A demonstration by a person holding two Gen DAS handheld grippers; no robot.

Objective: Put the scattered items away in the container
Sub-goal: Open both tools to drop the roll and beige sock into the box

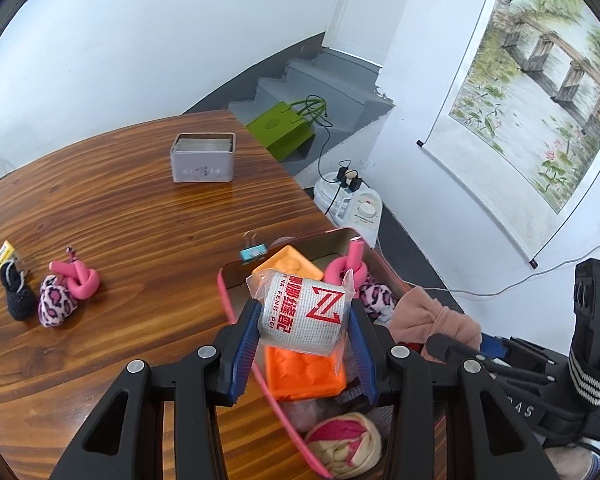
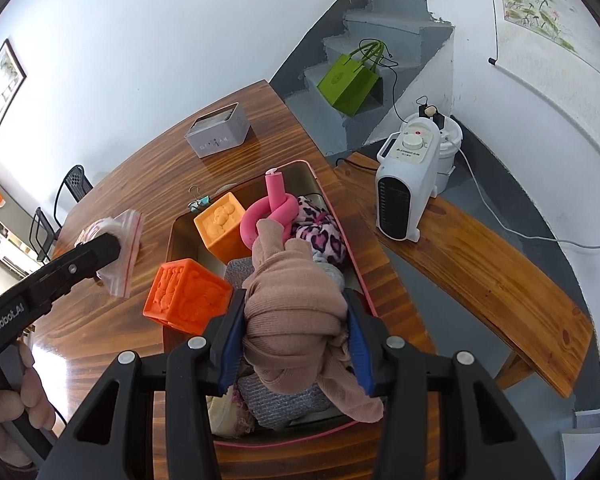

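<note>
My left gripper (image 1: 304, 316) is shut on a white roll in a clear plastic bag (image 1: 306, 314), held above the pink-rimmed tray (image 1: 224, 292). It also shows from the side in the right wrist view (image 2: 112, 246). My right gripper (image 2: 296, 320) is shut on a knotted beige cloth (image 2: 296, 304) over the tray (image 2: 322, 188). The tray holds two orange blocks (image 2: 188, 296), a pink foam knot (image 2: 266, 216) and a leopard-print bundle (image 2: 320, 232). A pink knot (image 1: 80, 278), a leopard bundle (image 1: 56, 304) and a black fuzzy item (image 1: 18, 298) lie on the table at left.
A grey tin box (image 1: 203, 158) stands at the table's far side. A blue binder clip (image 1: 254, 250) lies beside the tray. A wooden bench (image 2: 500, 276) with a white heater (image 2: 406, 184) runs along the right. A green bag (image 2: 348, 80) sits on the stairs.
</note>
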